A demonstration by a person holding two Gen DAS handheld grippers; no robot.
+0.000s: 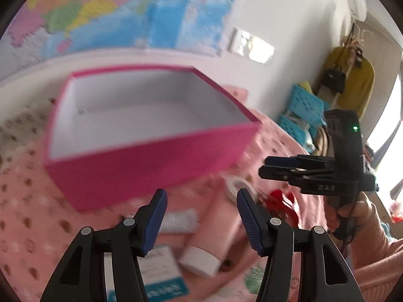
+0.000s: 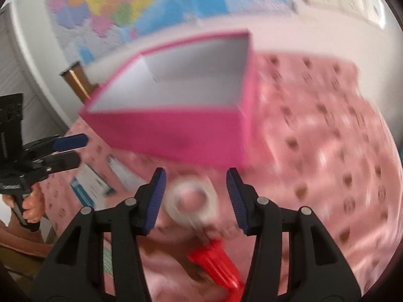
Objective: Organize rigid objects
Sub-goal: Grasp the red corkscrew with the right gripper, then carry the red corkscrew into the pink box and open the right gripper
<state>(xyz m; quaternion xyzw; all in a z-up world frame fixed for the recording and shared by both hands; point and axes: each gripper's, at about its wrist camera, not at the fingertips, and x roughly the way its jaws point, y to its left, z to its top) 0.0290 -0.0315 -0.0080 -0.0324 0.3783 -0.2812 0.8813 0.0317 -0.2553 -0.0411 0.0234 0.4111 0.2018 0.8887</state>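
The pink box (image 1: pixel 151 161) stood open on a pink dotted cloth (image 1: pixel 22 201) that covered the surface; whether a bed or a worktop lay beneath could not be told; its white inside held nothing visible; behind it a coloured map (image 1: pixel 100 12) hung on the wall. The left gripper (image 1: pixel 200 222) hovered with its fingers (image 1: pixel 155 222) spread apart and nothing between them pressed; below and past them lay a pink tube (image 1: pixel 216 234) with a white cap, a small white and blue carton (image 1: pixel 161 271), and a flat white packet (image 1: pixel 180 220), all near the box's front wall. The right gripper (image 2: pixel 196 201) likewise had its fingers (image 2: pixel 235 201) released, apart over a roll of clear tape (image 2: pixel 190 201) that lay on the cloth just before the box; the pads did not touch it; a red plastic piece (image 2: pixel 219 264) lay just beside the tape, nearer the camera. A hand (image 1: pixel 352 214) gripped the right tool's handle; the frames were blurred.
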